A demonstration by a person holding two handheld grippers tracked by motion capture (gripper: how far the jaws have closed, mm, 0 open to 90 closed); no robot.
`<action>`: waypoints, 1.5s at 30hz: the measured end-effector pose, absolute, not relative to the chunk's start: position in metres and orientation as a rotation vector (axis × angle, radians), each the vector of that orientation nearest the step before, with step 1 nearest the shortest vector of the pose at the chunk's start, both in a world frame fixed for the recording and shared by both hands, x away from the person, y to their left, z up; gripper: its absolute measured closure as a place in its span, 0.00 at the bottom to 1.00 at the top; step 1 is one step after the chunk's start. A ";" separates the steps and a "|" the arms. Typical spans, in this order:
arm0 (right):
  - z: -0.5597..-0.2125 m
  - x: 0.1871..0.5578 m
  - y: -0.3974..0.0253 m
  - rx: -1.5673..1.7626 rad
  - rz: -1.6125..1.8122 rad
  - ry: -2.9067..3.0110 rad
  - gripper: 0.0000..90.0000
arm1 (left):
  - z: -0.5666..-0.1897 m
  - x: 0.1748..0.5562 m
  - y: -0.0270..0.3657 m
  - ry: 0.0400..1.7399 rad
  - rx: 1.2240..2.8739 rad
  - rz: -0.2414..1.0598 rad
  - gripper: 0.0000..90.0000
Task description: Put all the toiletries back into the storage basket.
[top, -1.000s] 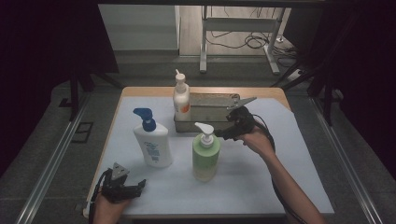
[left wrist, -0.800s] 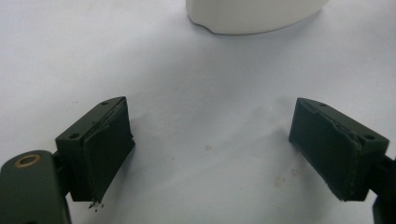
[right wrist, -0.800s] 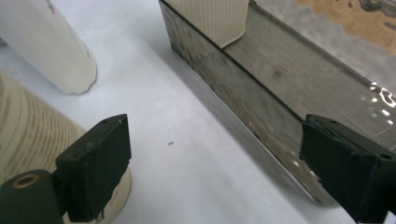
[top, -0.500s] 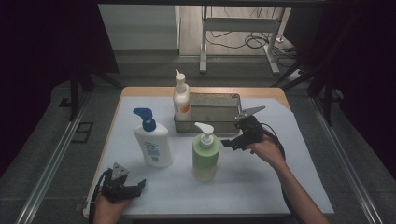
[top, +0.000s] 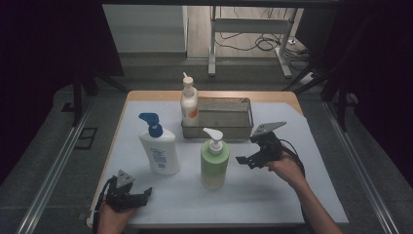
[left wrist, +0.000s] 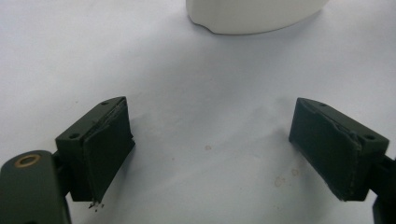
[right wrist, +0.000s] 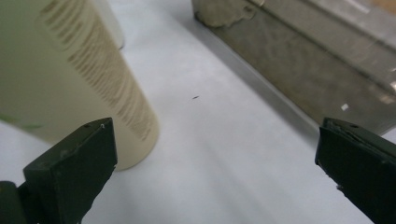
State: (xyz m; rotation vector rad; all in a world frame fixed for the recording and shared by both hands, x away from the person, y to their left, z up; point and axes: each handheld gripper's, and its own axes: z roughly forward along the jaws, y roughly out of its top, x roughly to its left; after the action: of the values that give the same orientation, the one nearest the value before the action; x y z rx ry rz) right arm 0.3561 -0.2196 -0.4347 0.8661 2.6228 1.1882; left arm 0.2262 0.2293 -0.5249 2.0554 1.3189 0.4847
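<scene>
The right gripper point(top: 247, 160), jaws spread wide, sits just beside the green pump bottle point(top: 215, 161) on the tabletop point(top: 272, 195). The left gripper point(top: 141, 195) rests near the tabletop's front edge, jaws also spread, holding nothing

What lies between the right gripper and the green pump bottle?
Only bare white table cover separates the right gripper from the green pump bottle, in the high view.

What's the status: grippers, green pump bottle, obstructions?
Right gripper open beside green pump bottle, apart. Left gripper open, idle. Grey metal tray behind.
</scene>
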 end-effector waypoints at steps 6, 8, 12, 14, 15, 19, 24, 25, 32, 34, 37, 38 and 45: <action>-0.438 0.340 -0.215 0.833 1.174 2.683 0.00 | -0.525 0.226 0.229 1.319 2.056 0.485 0.14; -0.439 0.335 -0.213 0.822 1.189 2.686 0.01 | -0.525 0.226 0.229 1.319 2.056 0.485 0.14; -0.438 0.325 -0.207 0.798 1.210 2.688 0.02 | -0.525 0.226 0.229 1.319 2.056 0.485 0.14; -0.437 0.322 -0.204 0.783 1.223 2.696 0.03 | -0.525 0.226 0.229 1.318 2.056 0.485 0.14; -0.436 0.321 -0.202 0.776 1.228 2.695 0.03 | -0.525 0.226 0.229 1.318 2.056 0.485 0.14; -0.434 0.317 -0.194 0.776 1.251 2.693 0.03 | -0.525 0.226 0.229 1.318 2.056 0.485 0.14; -0.432 0.314 -0.185 0.743 1.261 2.705 0.02 | -0.525 0.226 0.230 1.312 2.061 0.489 0.14; -0.432 0.313 -0.183 0.735 1.262 2.705 0.02 | -0.525 0.226 0.230 1.312 2.060 0.489 0.14; -0.430 0.310 -0.170 0.680 1.276 2.700 0.02 | -0.525 0.226 0.229 1.314 2.057 0.489 0.14; -0.430 0.311 -0.166 0.676 1.280 2.700 0.02 | -0.525 0.226 0.229 1.314 2.056 0.489 0.14; -0.429 0.311 -0.160 0.660 1.271 2.693 0.03 | -0.525 0.226 0.229 1.314 2.057 0.489 0.14; -0.429 0.311 -0.158 0.654 1.268 2.695 0.03 | -0.525 0.226 0.229 1.314 2.057 0.489 0.14; -0.428 0.311 -0.145 0.620 1.286 2.670 0.05 | -0.525 0.226 0.229 1.314 2.057 0.489 0.14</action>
State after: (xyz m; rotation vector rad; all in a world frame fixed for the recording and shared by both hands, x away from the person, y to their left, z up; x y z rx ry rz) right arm 0.3111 -0.1453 -0.4275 0.6204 2.6704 1.2861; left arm 0.2264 0.2295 -0.5250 2.0569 1.3136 0.4892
